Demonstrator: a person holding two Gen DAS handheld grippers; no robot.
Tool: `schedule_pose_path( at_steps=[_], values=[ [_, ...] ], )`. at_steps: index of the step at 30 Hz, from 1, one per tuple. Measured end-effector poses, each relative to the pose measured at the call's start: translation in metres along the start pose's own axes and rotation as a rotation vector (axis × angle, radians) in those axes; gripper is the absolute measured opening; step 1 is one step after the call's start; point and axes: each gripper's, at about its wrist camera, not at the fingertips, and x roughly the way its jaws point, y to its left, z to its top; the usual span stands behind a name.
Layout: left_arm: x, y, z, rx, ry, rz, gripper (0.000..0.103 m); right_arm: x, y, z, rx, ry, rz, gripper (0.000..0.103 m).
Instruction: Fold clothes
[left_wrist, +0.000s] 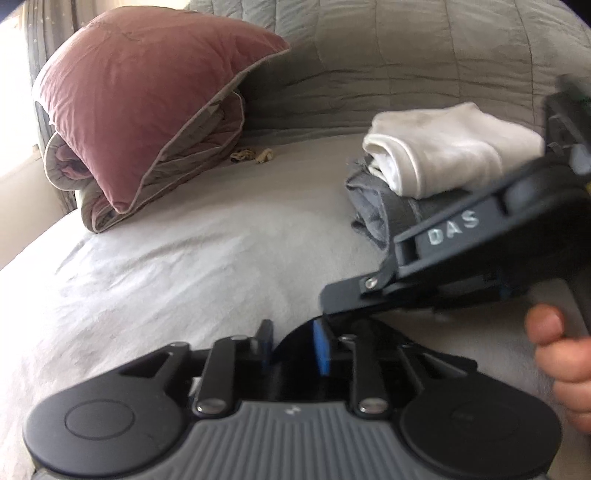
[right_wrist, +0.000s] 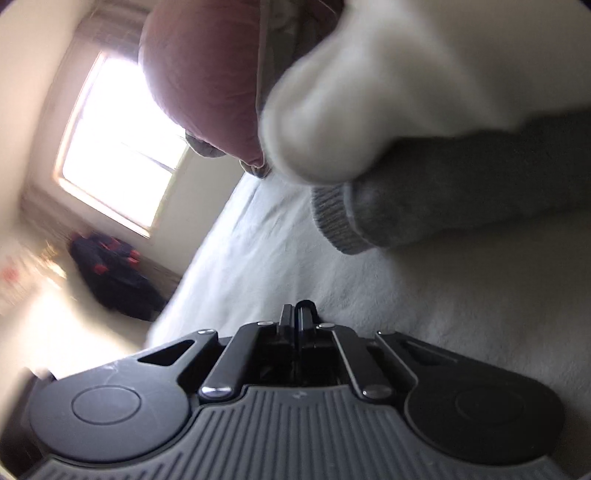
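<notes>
Left wrist view: nearest the lens, the left gripper (left_wrist: 291, 345) has its jaws parted, blue pads showing, with nothing between them; it hangs over the pale bedsheet (left_wrist: 184, 266). Just beyond and to the right, the right gripper (left_wrist: 334, 301) crosses the view at a slant, its tip close above the left one's right finger, and a hand (left_wrist: 561, 365) on its grip is cut off by the right edge. Behind it sits the pile of folded clothes: a white garment (left_wrist: 450, 151) lying on top of a grey garment (left_wrist: 384, 214), the right part of both hidden by the tool. Further left, a folded pink quilt (left_wrist: 147, 110) rests against a grey bedspread (left_wrist: 406, 66). A small crumpled thing beside the quilt is too small to identify.

Right wrist view: the right gripper (right_wrist: 298, 314) is closest, its fingers pressed together and empty. The picture is tilted and blurred. The white garment (right_wrist: 369, 110) looms above the grey garment (right_wrist: 443, 199), whose ribbed cuff shows, both on the bedsheet (right_wrist: 406, 302). A bright window (right_wrist: 118, 155) and a dark bundle (right_wrist: 114, 273) on the floor are smeared.
</notes>
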Motion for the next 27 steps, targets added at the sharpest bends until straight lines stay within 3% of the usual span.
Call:
schedule_pose_path(
  at_steps=[3,7,8,10,11,13,16,20,22,27],
  values=[
    [-0.002,0.012,-0.002,-0.067,-0.015,0.015,0.039,-0.013,0.023,-0.005,-0.191,-0.112,-0.040,0.001],
    [0.006,0.017,-0.004,-0.103,0.014,0.018,0.040,0.001,0.025,-0.010,-0.237,-0.050,-0.149,0.005],
    [0.005,0.019,-0.002,-0.115,0.016,0.020,0.041,-0.001,0.023,-0.008,-0.232,-0.037,-0.146,0.014],
    [0.000,0.024,0.002,-0.138,0.006,0.009,0.041,-0.007,0.025,-0.003,-0.220,-0.005,-0.140,0.019],
    [-0.004,0.028,0.003,-0.142,0.001,-0.004,0.041,-0.015,0.021,0.001,-0.213,0.029,-0.130,0.034],
    [-0.006,0.038,0.005,-0.141,0.029,-0.023,0.041,-0.028,0.015,0.006,-0.218,0.119,-0.084,0.050],
    [-0.007,0.053,0.006,-0.140,0.080,-0.041,0.041,-0.041,0.016,0.005,-0.351,0.256,-0.005,0.050],
    [-0.016,0.070,0.002,-0.214,0.075,-0.042,0.040,-0.059,0.035,-0.018,-0.687,0.288,0.022,0.050],
    [-0.026,0.071,-0.001,-0.244,0.061,-0.073,0.039,-0.059,0.042,-0.028,-0.783,0.296,0.054,0.050],
    [-0.050,0.051,-0.011,-0.244,0.029,-0.147,0.031,-0.048,0.024,-0.030,-0.824,0.339,-0.016,0.050]
  ],
)
